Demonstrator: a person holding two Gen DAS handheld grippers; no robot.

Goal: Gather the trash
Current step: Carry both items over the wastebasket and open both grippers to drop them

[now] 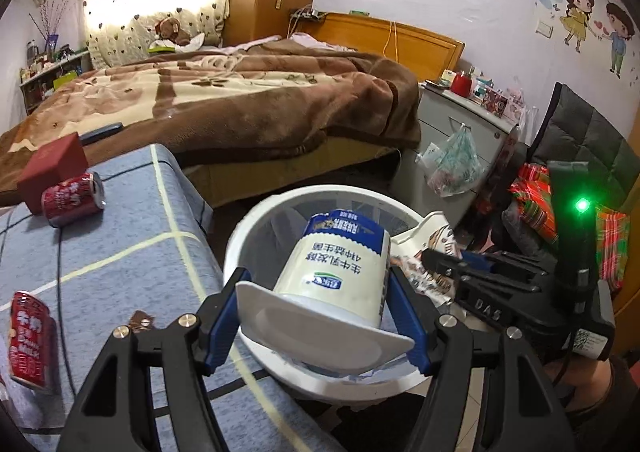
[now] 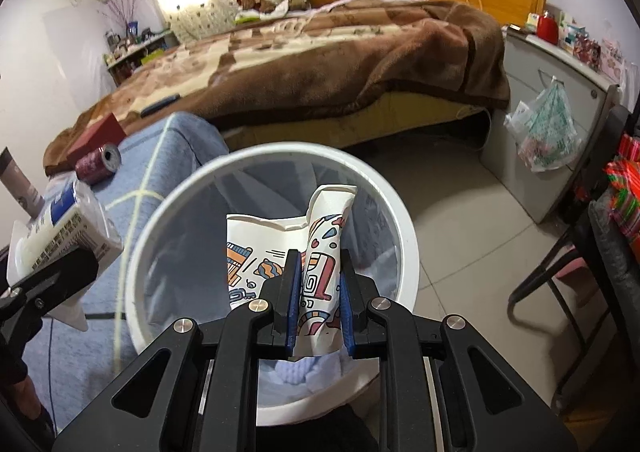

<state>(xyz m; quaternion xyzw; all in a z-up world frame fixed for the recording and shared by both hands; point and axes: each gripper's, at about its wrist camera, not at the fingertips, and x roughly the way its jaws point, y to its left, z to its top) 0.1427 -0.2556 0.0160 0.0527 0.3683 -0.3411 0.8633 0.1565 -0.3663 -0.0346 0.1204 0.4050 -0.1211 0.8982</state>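
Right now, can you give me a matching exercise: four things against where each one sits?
Things:
1. yogurt cup
2. crushed paper cup
3. red cans
4. plastic bag

Places:
A. hanging on the grey cabinet
B. in the right claw
C. lying on the blue cloth
D. in the left claw

Pairs: 1-D, 2-B, 3-C, 4-A
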